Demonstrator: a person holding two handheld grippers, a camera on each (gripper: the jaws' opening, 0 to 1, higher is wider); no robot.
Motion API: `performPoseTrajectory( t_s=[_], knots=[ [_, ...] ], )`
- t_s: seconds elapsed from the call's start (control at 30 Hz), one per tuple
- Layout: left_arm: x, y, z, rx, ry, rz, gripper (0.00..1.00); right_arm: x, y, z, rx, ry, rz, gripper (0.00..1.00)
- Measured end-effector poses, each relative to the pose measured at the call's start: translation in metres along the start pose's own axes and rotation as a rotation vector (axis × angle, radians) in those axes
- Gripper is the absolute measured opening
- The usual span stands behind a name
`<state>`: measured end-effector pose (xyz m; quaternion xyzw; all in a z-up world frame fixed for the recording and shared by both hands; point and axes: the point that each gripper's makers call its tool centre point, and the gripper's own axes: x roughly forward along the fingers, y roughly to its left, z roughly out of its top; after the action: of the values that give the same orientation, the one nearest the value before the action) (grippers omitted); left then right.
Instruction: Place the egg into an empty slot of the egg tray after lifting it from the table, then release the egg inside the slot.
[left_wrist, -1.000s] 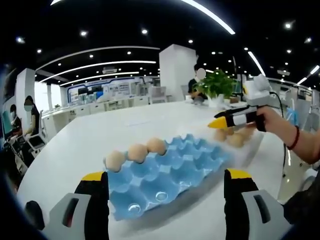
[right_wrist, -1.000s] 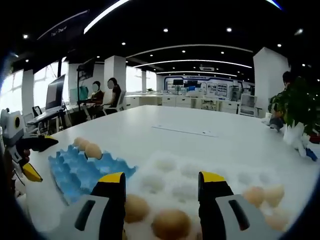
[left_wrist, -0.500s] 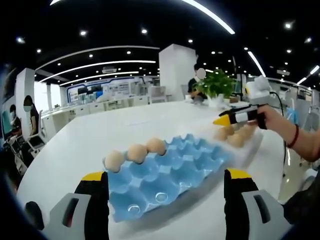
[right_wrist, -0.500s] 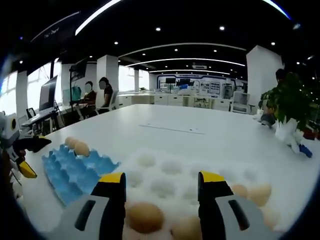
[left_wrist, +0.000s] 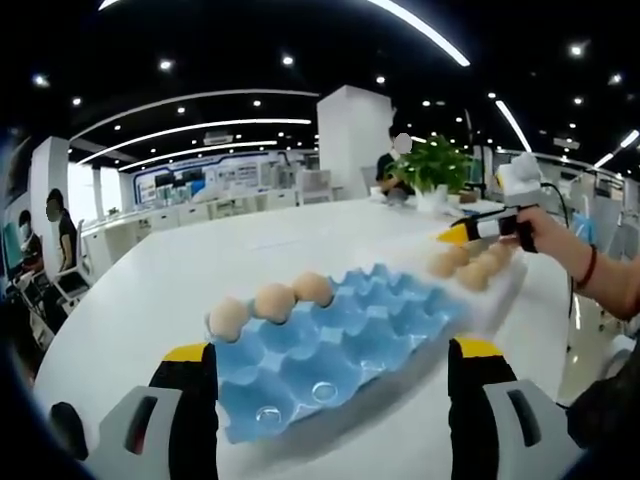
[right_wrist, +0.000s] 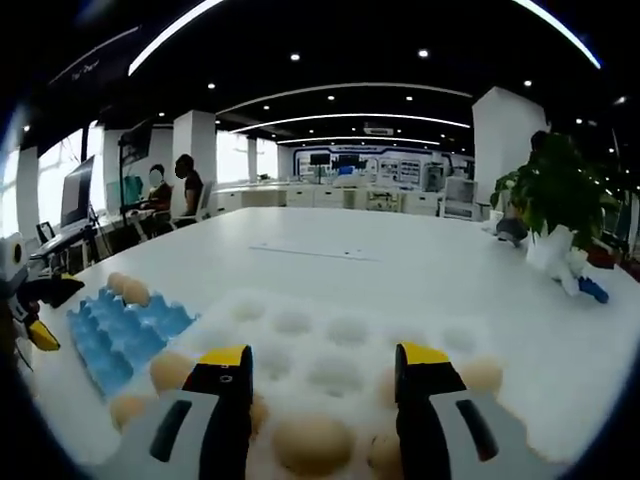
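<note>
Three tan eggs (left_wrist: 270, 303) sit in a row along the far-left edge of the blue egg tray (left_wrist: 340, 345), each nested in its own slot; they look matte, pale brown and unmarked. In the left gripper view we see that tray lying flat on the white table (left_wrist: 150, 290), its other slots bare, two near ones catching a glint of light. Our left gripper (left_wrist: 330, 395) hovers just short of the tray's near edge, its yellow-tipped black jaws spread wide with nothing between them. Further right in that view, more brownish eggs (left_wrist: 468, 268) rest in a white tray (left_wrist: 500, 295) that touches or nearly touches the blue one. Beyond them the right gripper (left_wrist: 480, 230) comes in, held in a hand (left_wrist: 545, 240), its yellow tip above those eggs.

In the right gripper view the left gripper (right_wrist: 30, 310) shows at the left edge, beside the blue tray (right_wrist: 115, 330) with two eggs (right_wrist: 125, 290) at its far side. The white tray (right_wrist: 330, 335) spreads across the middle, many hollows unfilled. Tan eggs lie in its near rows: one at the left (right_wrist: 170, 370), one blurred egg (right_wrist: 312, 443) low between the jaws, another at the right (right_wrist: 482, 376). Our right gripper (right_wrist: 320, 400) is above the near rows, jaws wide apart, gripping nothing. A potted plant (right_wrist: 555, 200) stands at the far right.
</note>
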<state>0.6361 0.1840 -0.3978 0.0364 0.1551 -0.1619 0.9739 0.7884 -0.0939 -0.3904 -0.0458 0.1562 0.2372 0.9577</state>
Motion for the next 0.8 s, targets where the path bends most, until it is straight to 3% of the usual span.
performPoseTrajectory(
  t_s=[0.33,0.47,0.63,0.8],
  knots=[
    [-0.001,0.001,-0.001,-0.006,0.002,0.004,0.98,-0.001,-0.018,0.0,-0.003,0.0,-0.036,0.58],
    [-0.001,0.003,-0.001,-0.008,0.003,0.008,0.98,0.0,-0.027,-0.009,-0.01,0.024,-0.07,0.59],
    [-0.001,0.003,-0.003,-0.007,0.008,0.011,0.98,0.001,-0.036,-0.008,0.043,0.009,-0.073,0.57],
    [-0.001,0.002,-0.003,-0.006,0.009,0.011,0.97,-0.002,-0.045,-0.013,0.083,0.035,-0.122,0.51]
  ],
)
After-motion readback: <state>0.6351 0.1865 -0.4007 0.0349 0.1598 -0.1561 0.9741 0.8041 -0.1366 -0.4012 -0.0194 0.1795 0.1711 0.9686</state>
